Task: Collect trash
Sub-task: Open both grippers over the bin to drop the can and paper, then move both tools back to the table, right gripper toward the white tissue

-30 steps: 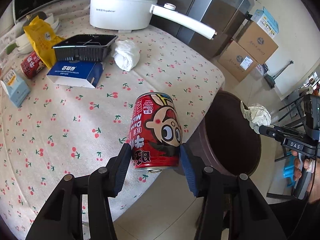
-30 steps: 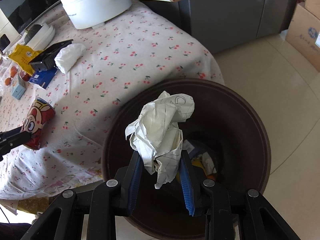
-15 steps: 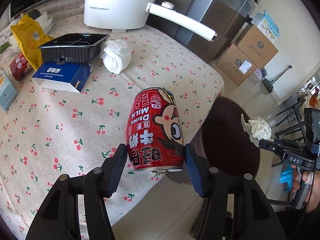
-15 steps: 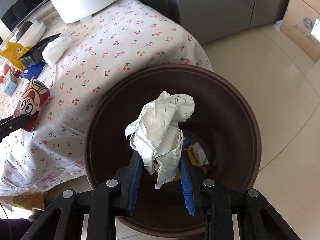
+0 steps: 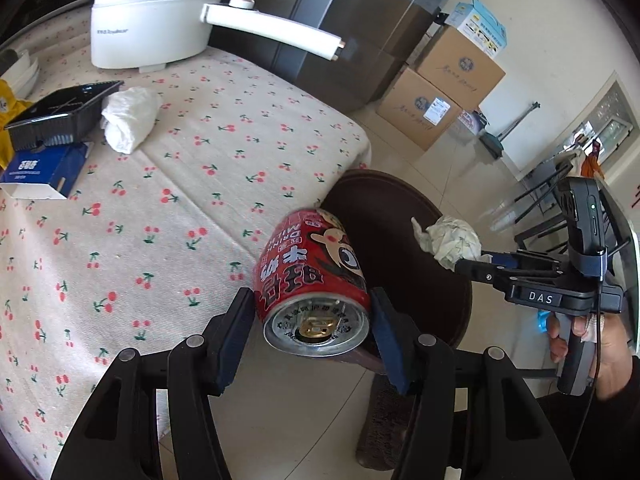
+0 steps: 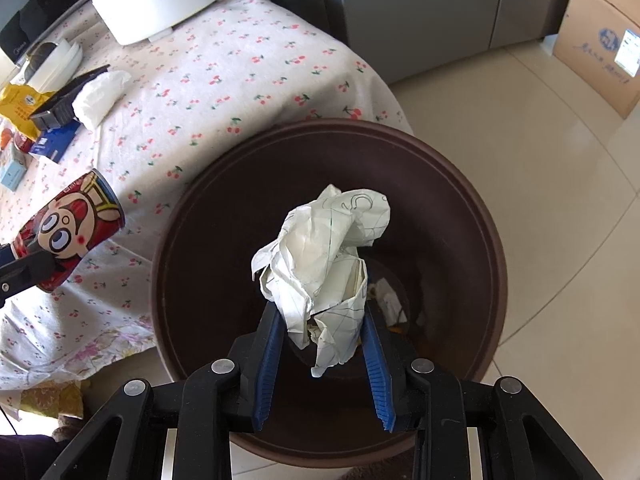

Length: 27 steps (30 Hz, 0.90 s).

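Left wrist view: the left tongs [image 5: 312,330] clamp the red milk can [image 5: 314,276], tilted over the desk [image 5: 180,184] edge, the brown bin [image 5: 400,216] at 1 o'clock.

Right wrist view: the right tongs [image 6: 322,354] pinch crumpled paper [image 6: 330,256] above the bin [image 6: 460,200] mouth.

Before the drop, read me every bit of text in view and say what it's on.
"DAS": body of the right gripper.
"DRINK MILK", upside down: red can in the left gripper; its Chinese characters I can't transcribe.
White pot brand, blue box, cardboard cartons, crumpled paper scribbles: too small or blurred.
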Each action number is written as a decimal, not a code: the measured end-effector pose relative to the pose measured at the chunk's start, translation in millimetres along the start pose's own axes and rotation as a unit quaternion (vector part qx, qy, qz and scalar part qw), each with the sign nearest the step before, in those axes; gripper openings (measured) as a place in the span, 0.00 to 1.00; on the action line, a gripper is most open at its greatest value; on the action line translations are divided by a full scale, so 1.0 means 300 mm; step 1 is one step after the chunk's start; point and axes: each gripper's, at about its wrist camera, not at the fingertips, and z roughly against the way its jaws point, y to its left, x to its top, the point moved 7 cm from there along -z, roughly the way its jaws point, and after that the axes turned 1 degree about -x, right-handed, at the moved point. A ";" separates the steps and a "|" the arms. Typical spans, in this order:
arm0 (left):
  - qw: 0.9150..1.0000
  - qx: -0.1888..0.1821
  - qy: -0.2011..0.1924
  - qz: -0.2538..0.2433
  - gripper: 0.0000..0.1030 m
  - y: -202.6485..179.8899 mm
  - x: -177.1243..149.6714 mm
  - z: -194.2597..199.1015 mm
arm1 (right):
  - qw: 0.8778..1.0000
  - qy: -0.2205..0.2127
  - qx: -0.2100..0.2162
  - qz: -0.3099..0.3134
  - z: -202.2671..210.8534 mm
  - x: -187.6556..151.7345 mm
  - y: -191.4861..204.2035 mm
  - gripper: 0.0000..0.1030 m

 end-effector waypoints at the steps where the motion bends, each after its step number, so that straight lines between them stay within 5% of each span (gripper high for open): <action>1: 1.000 -0.002 0.003 -0.004 0.59 -0.014 -0.003 -0.011 | 1.000 0.006 0.001 -0.004 -0.003 -0.006 -0.008 0.51; 3: 1.000 -0.007 0.007 -0.010 0.58 -0.041 -0.007 -0.033 | 1.000 0.012 0.002 -0.021 -0.006 -0.018 -0.029 0.62; 18: 0.999 -0.011 0.032 -0.027 0.59 -0.115 0.000 -0.189 | 0.999 0.018 -0.006 -0.035 0.014 -0.052 -0.121 0.66; 24: 0.999 0.027 0.026 -0.030 0.83 -0.073 0.018 -0.148 | 0.999 0.023 -0.018 -0.039 0.014 -0.055 -0.160 0.66; 27: 0.998 0.047 0.023 -0.025 0.86 -0.029 0.020 -0.119 | 0.999 0.022 -0.017 -0.040 0.018 -0.047 -0.155 0.66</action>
